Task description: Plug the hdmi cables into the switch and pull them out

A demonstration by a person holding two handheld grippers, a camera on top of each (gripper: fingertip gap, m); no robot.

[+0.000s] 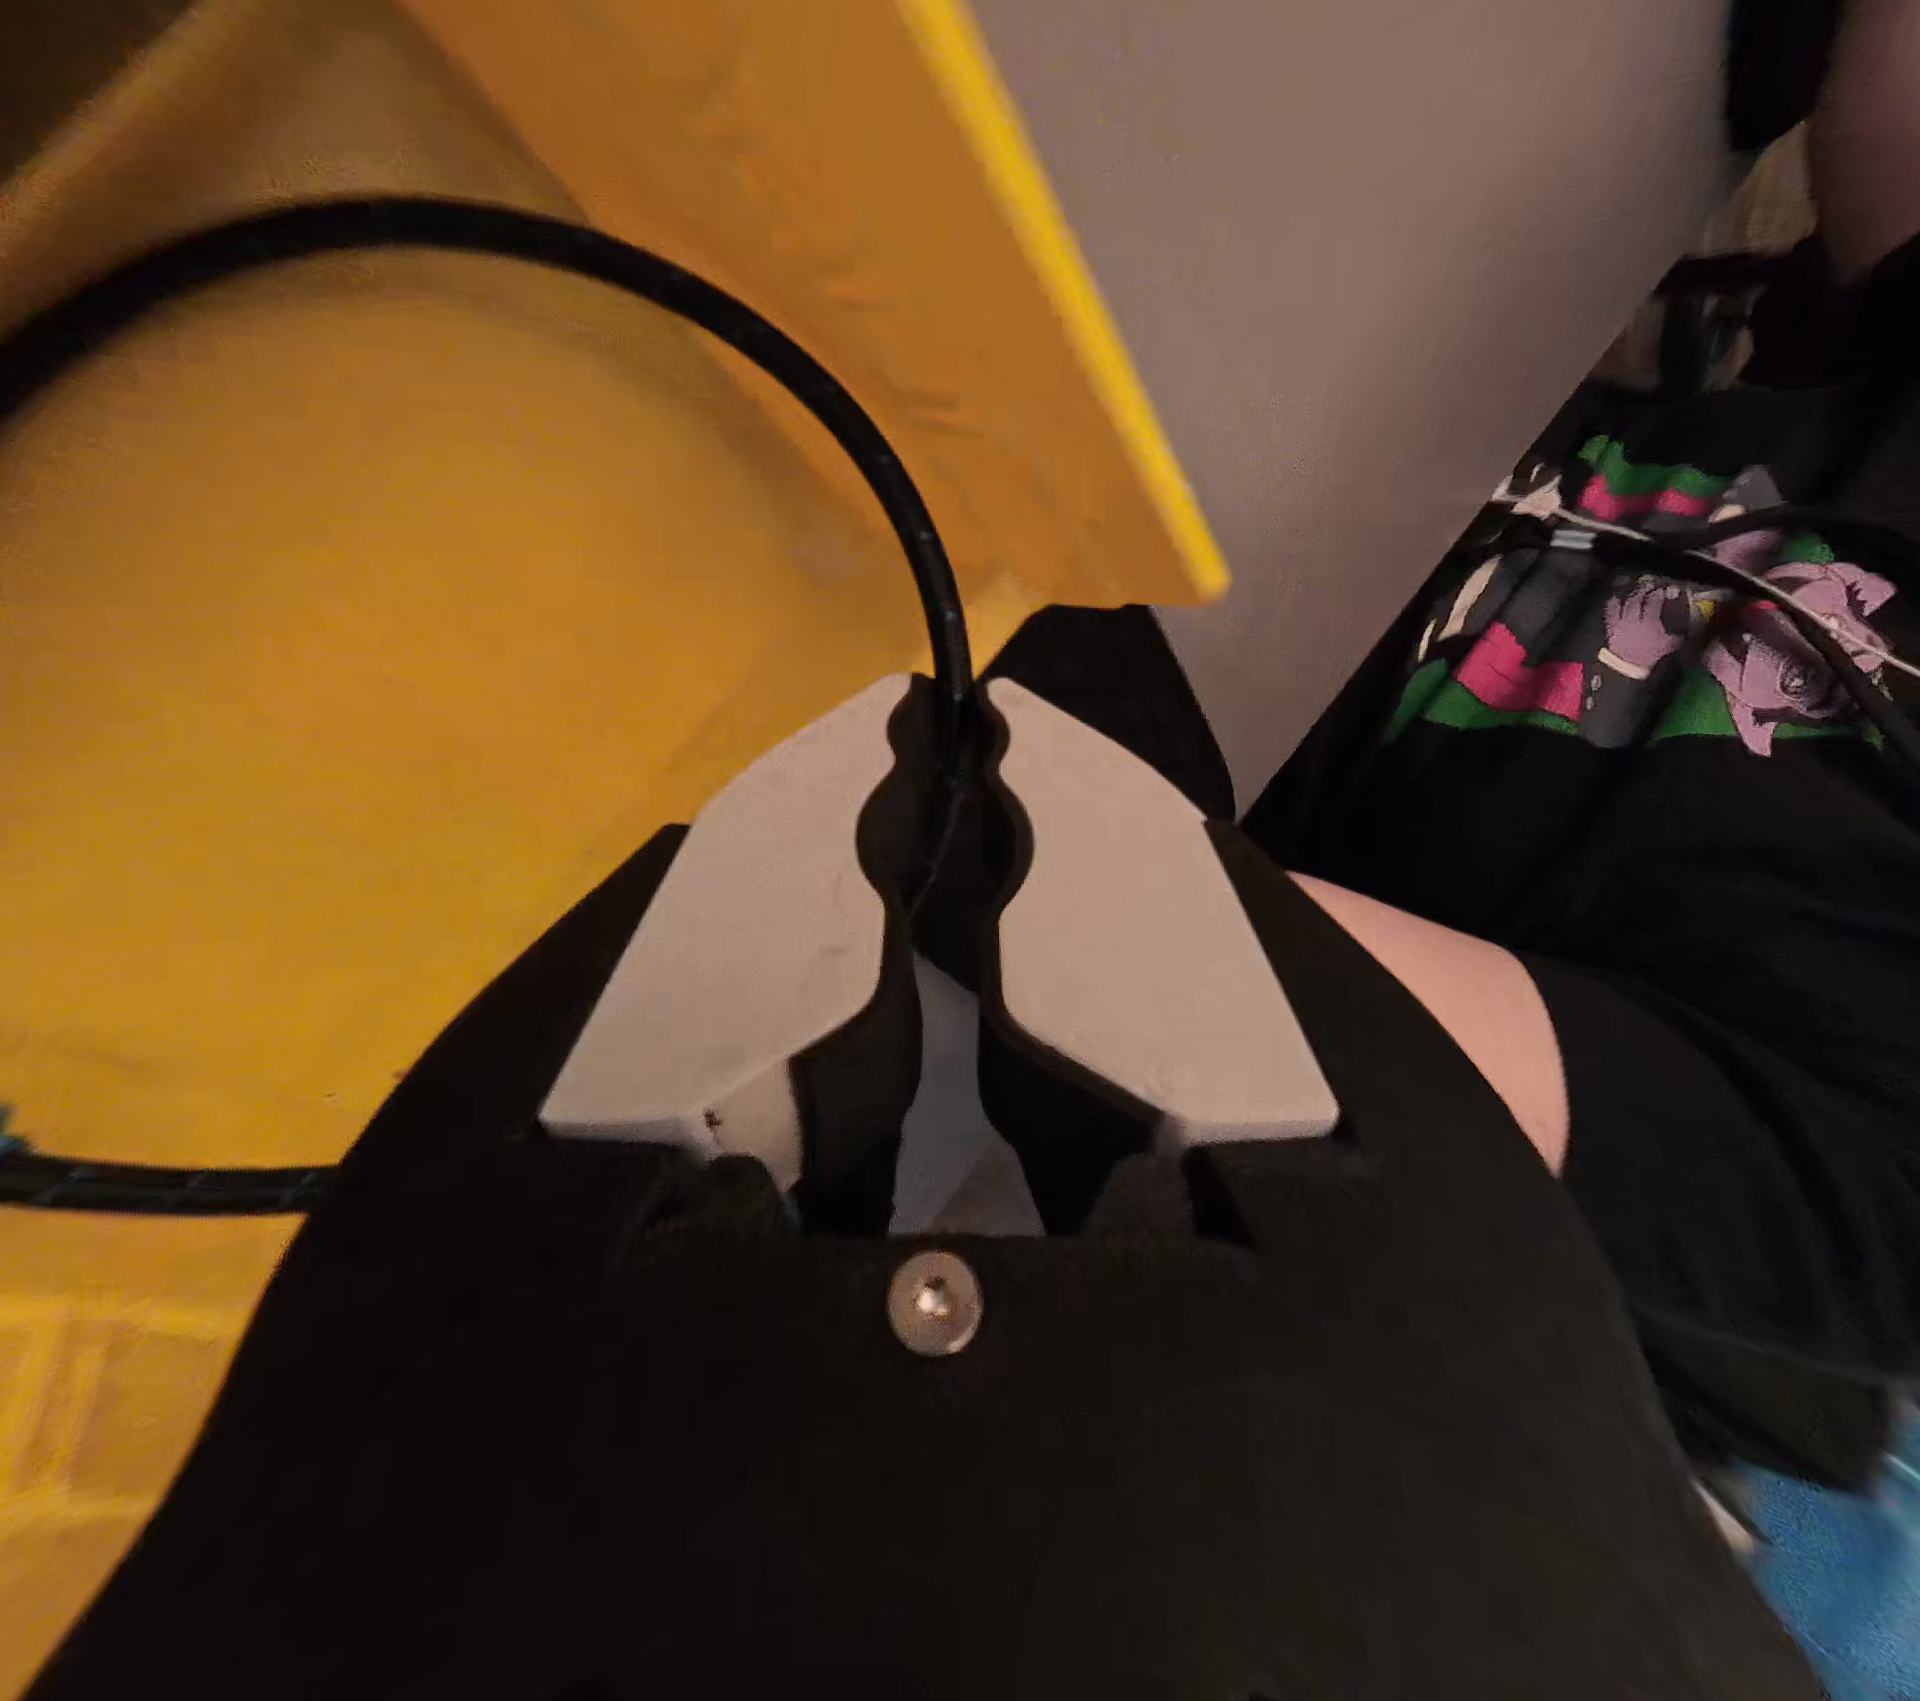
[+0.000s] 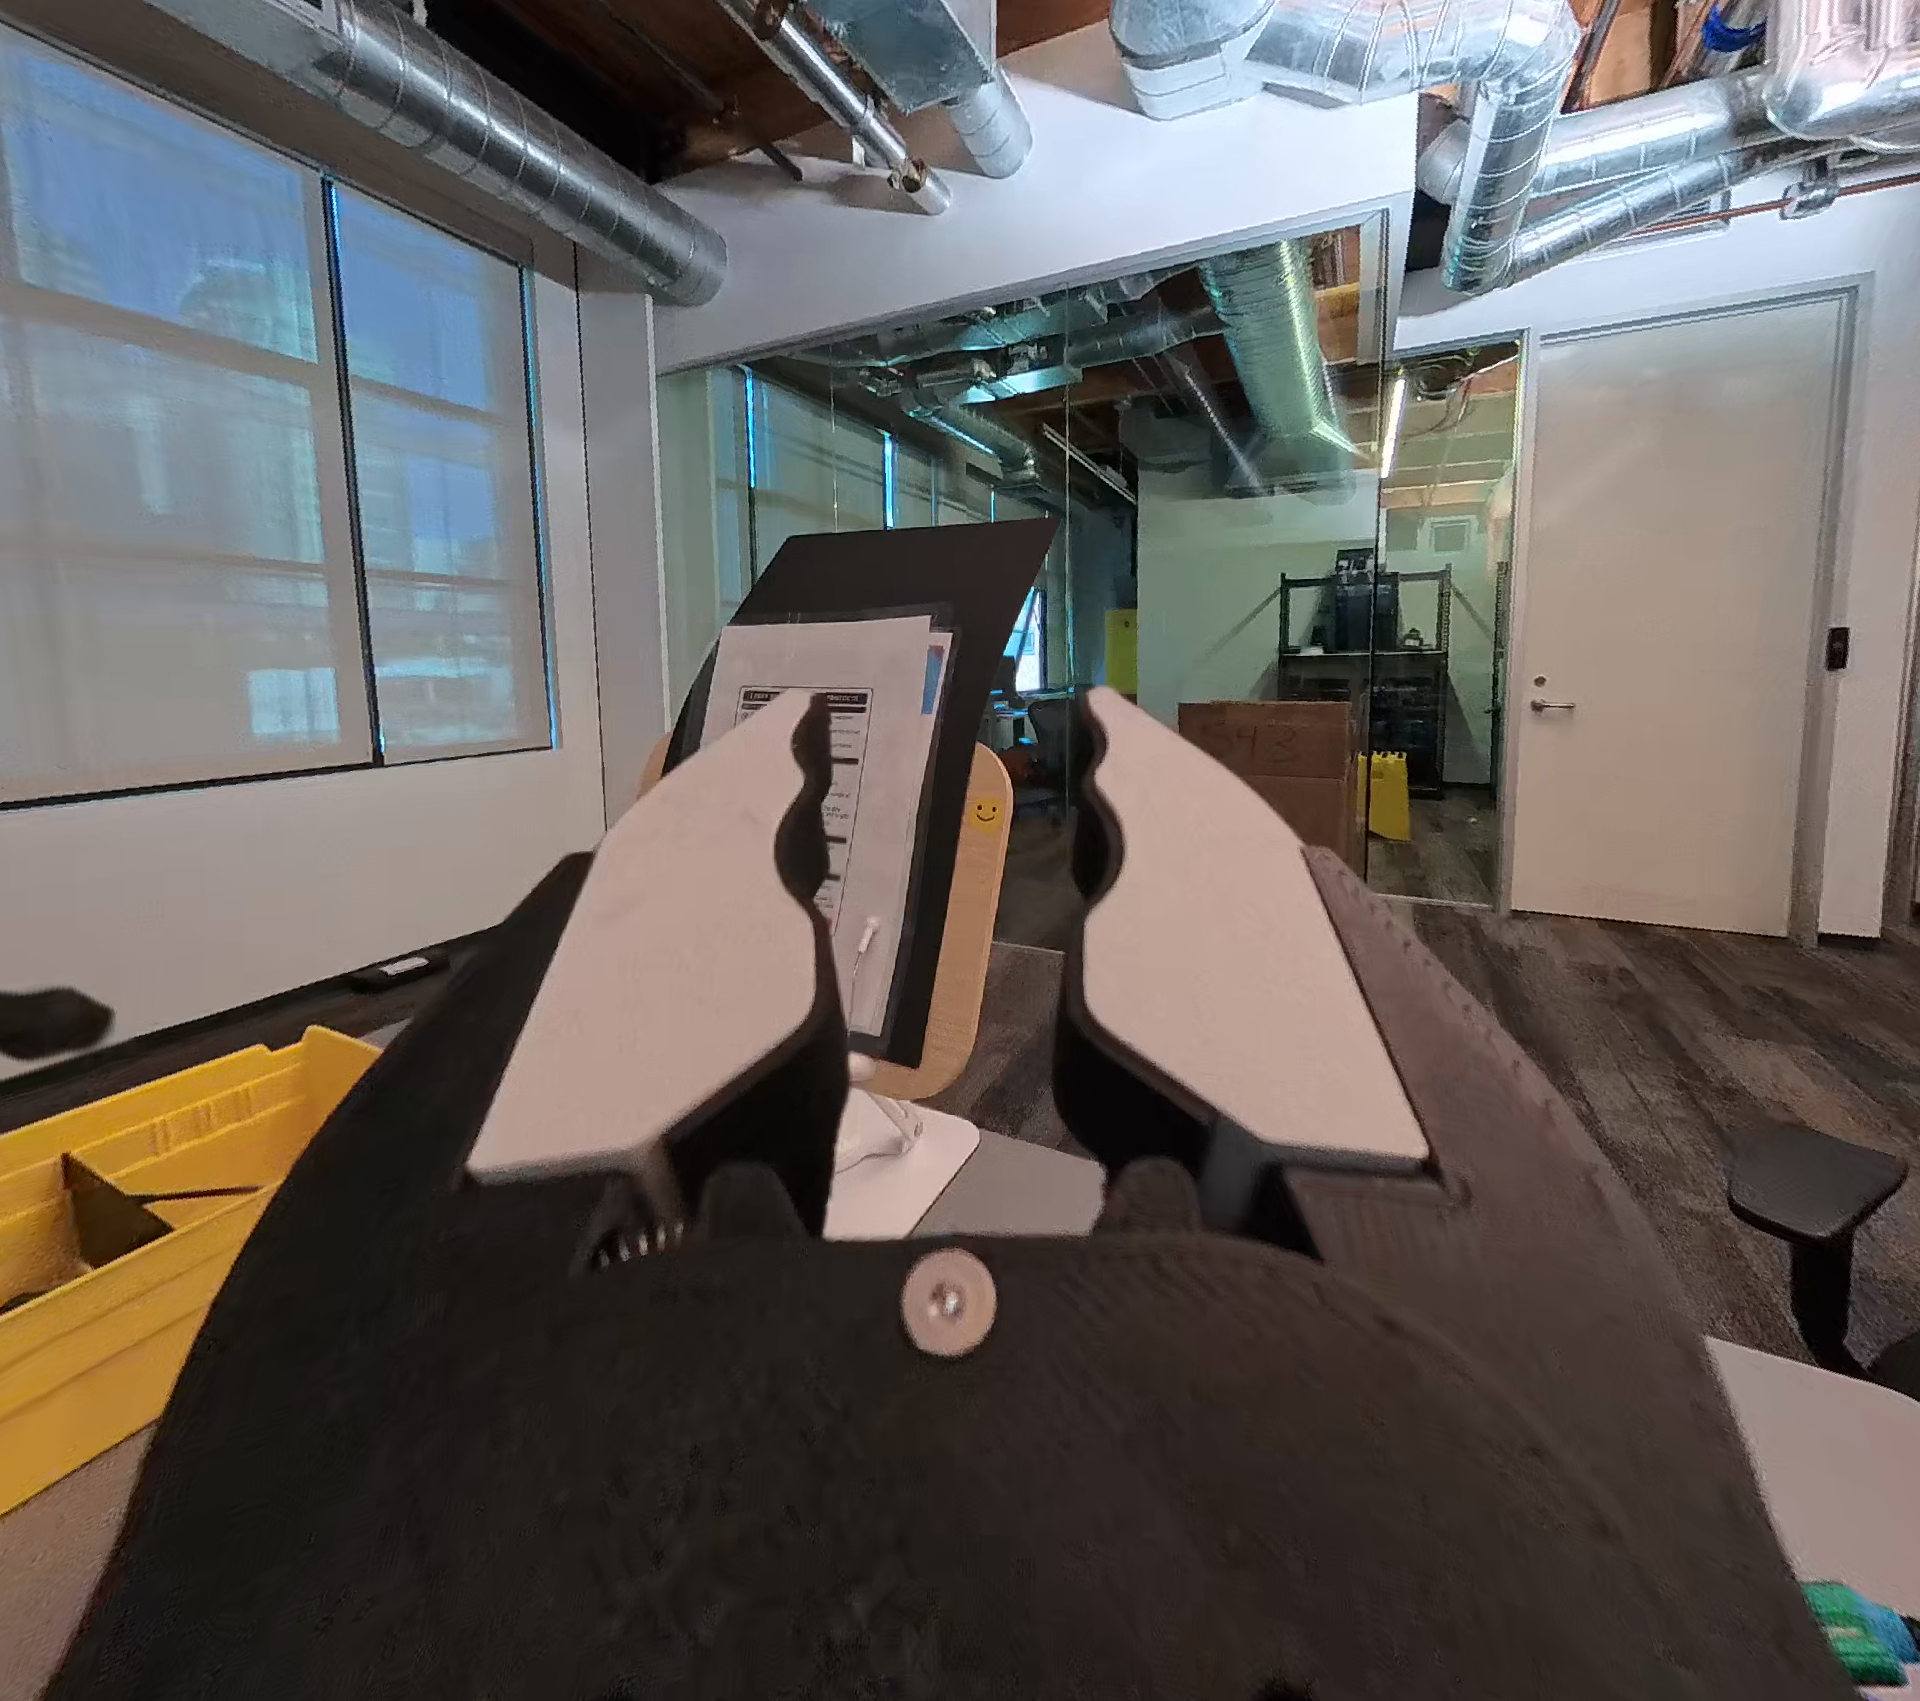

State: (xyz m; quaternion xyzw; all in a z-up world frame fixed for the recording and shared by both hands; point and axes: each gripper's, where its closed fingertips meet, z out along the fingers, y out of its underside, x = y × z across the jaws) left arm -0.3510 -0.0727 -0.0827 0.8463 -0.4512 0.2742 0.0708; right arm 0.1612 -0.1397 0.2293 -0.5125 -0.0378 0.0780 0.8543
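Black cable: a black hdmi cable (image 1: 727, 321) runs out from between the tips of the left gripper (image 1: 948, 695), arches up and over to the left of the tongs, and leaves the picture at the left edge; its plug end cannot be seen
Left tongs: closed together on the cable, the two grey fingers (image 1: 748, 913) pinching it in the wavy notches near their tips; the cable passes down the slot between them
Second cable: another dark cable (image 1: 156, 1184) with a blue fleck lies low to the left of the left tongs, against the yellow surface
Yellow bin: a yellow bin (image 1: 312, 716) fills the space ahead and to the left of the left tongs; its yellow wall (image 1: 790, 176) slants up just beyond the fingertips
Person: a bare arm (image 1: 1455, 1017) and a black shirt with a flower print (image 1: 1662, 643) sit close to the right of the left tongs
Right tongs: the right gripper (image 2: 951, 716) stands apart with nothing between its fingers; it points up and out into the room
Ahead of right tongs: a stand with a black board and a white sheet (image 2: 831, 778) shows just behind the left fingertip
Beside right tongs: the yellow bin (image 2: 125, 1236) lies low to their left; a black chair armrest (image 2: 1813, 1184) to their right
Switch: not to be made out in either view
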